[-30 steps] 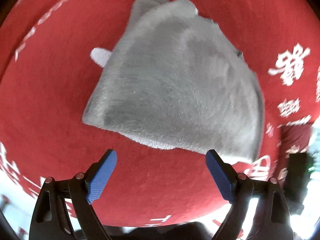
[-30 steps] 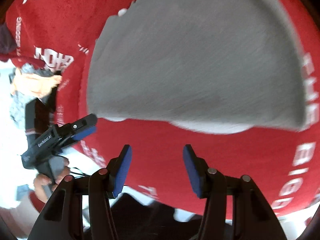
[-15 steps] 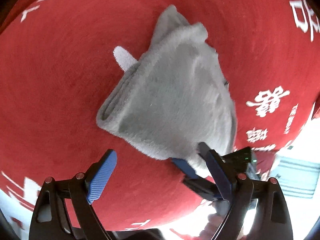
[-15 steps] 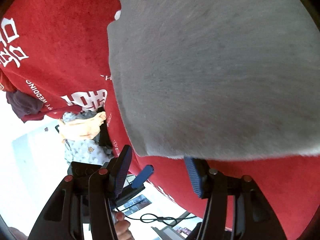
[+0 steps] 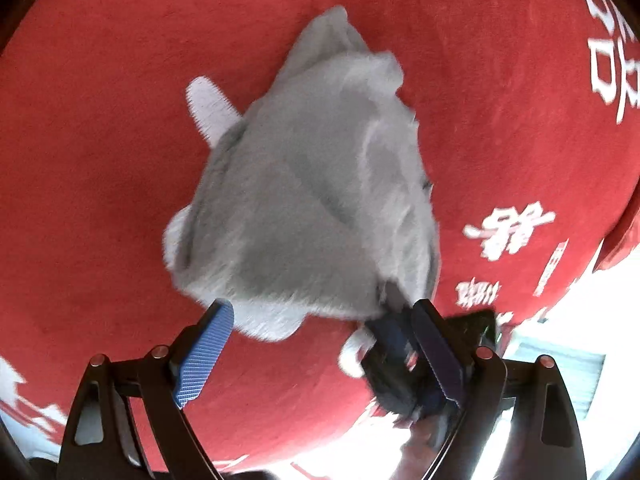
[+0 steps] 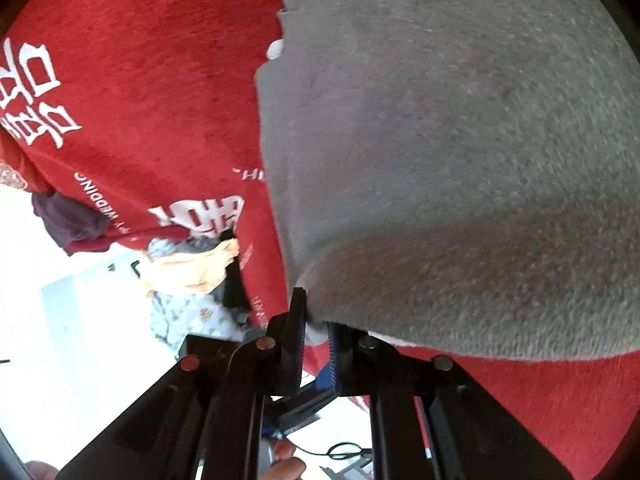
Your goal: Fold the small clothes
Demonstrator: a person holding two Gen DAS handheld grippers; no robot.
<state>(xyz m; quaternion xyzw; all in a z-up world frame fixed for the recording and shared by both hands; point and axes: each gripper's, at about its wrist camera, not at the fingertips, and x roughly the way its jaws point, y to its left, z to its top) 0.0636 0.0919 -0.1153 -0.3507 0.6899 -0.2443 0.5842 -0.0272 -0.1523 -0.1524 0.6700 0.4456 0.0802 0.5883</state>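
A small grey fleece garment (image 5: 312, 208) lies folded on the red cloth (image 5: 100, 160), with a white tag sticking out at its upper left. My left gripper (image 5: 320, 336) is open, its blue pads just short of the garment's near edge. My right gripper (image 6: 316, 332) is shut on the garment's near corner (image 6: 440, 180); the grey fabric fills most of the right wrist view. The right gripper also shows in the left wrist view (image 5: 396, 344), pinching the garment's lower right corner beside my left gripper's right finger.
The red cloth carries white printed characters (image 5: 508, 228) at the right. A pile of other clothes (image 6: 192, 280), peach and grey patterned, lies beyond the cloth's edge at the left of the right wrist view. A dark maroon item (image 6: 68, 224) sits near it.
My right gripper has closed on the garment's corner. My left gripper has come closer to the garment's near edge and stays open.
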